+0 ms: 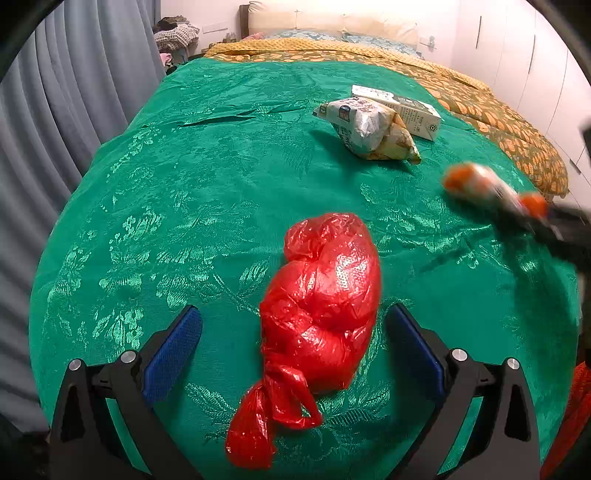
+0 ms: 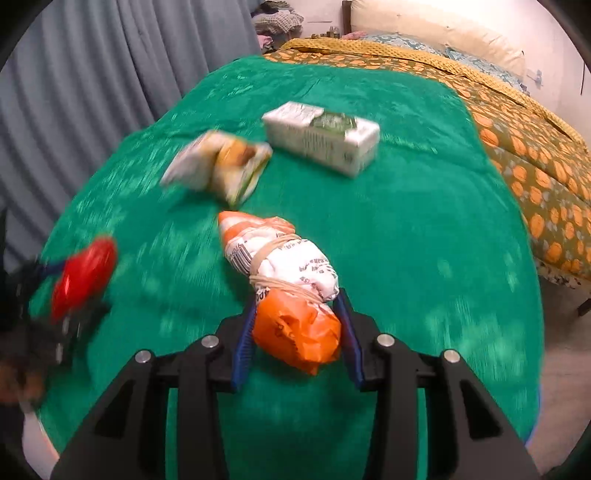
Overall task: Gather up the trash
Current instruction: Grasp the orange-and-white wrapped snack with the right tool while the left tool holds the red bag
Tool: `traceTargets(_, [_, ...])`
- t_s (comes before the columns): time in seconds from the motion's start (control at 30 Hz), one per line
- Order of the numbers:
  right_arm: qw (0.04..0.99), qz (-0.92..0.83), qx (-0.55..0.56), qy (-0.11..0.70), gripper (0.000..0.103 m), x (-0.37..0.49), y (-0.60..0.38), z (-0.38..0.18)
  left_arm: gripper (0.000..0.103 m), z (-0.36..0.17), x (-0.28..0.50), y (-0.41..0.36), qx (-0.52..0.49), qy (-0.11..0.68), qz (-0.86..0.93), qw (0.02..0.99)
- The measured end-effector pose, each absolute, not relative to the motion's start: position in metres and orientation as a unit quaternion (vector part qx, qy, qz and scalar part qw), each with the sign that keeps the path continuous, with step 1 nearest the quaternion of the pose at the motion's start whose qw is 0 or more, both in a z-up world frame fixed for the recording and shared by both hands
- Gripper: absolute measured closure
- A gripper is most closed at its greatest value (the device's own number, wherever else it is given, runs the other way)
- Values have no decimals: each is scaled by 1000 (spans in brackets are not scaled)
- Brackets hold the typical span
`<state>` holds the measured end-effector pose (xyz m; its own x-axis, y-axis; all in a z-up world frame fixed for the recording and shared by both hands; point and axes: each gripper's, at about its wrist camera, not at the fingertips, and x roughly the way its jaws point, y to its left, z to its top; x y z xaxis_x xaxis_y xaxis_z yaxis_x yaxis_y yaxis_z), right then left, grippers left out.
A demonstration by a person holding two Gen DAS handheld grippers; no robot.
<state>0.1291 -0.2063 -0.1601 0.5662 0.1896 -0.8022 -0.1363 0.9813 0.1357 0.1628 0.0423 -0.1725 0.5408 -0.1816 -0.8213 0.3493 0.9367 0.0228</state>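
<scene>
A knotted red plastic bag [image 1: 325, 310] lies on the green bedcover [image 1: 184, 184]. My left gripper [image 1: 294, 312] straddles it, open, with both blue pads clear of the plastic. My right gripper [image 2: 297, 297] is shut on an orange and white wrapper bundle [image 2: 280, 258] tied with a rubber band. The blue pads press its orange end from both sides. In the left wrist view that bundle [image 1: 476, 184] shows blurred at the right, held above the cover. The right wrist view shows the red bag [image 2: 85, 273] blurred at the far left.
A crumpled snack bag [image 1: 369, 125] [image 2: 221, 166] and a white carton [image 1: 399, 107] [image 2: 325, 136] lie further up the green cover. Beyond them are an orange-patterned quilt [image 1: 498, 122] and pillows [image 1: 332, 22]. Grey curtains [image 1: 55, 110] hang on the left.
</scene>
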Motion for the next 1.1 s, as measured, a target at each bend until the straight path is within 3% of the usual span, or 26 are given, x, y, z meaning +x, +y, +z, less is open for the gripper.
traceTargets(0.1, [885,86,23,456,60,107,-206,-165,5,-173,163,42,93,454,-151,873])
traceTargets(0.17, [886,89,32,454,40,97,-207,-167,5,-173,163,42,93,454,-151,873])
traceTargets(0.27, [886,96,46,452,31,81,-209,-166,5,-173,163,43,93,454,-151,873])
traceTargets(0.6, [883,115,36,453,27,64,-220,-162,5,-173,163,43,90,455,-152,873])
traceTargets(0.9, [867,154,23,474,24,104,-221,-146,5,-169,160,43,99,456,-177,866])
traceTargets(1.03, [854,166,19,492,24,136,-215,-147,8,-161,158,38,111,452,-209,860])
traceTargets(1.1, [846,172,30,503,25,149,-213,-151,15,-160,158,33,123,450,-210,859])
